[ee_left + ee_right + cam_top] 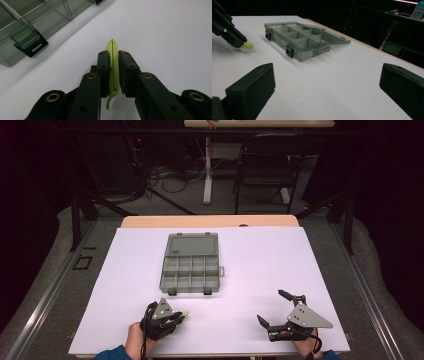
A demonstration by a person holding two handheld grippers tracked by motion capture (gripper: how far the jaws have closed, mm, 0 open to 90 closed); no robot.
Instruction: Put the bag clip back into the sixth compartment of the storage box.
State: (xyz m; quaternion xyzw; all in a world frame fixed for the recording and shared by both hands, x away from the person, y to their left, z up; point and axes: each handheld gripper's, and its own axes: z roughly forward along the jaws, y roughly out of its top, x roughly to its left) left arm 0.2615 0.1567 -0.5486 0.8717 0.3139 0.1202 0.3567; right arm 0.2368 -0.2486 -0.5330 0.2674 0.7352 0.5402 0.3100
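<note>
A grey see-through compartment box [192, 268] lies open on the white table sheet, its lid [192, 244] folded back on the far side; the same box [299, 41] stands left of centre in the right gripper view. My left gripper [181, 316] rests near the front edge, just below the box, shut on a thin yellow-green plastic piece [113, 67] that pokes out past the pads [105, 70]. One black box latch [31, 45] shows close by. My right gripper [272, 307] sits at the front right, jaws spread wide with nothing between them. The yellow-green piece [247, 45] is at far left.
The white sheet [270, 255] covers a wooden table [210, 221]. Behind the table are a dark chair [267, 165], a table leg [207, 170] and cables on the floor. Metal rails run along both sides.
</note>
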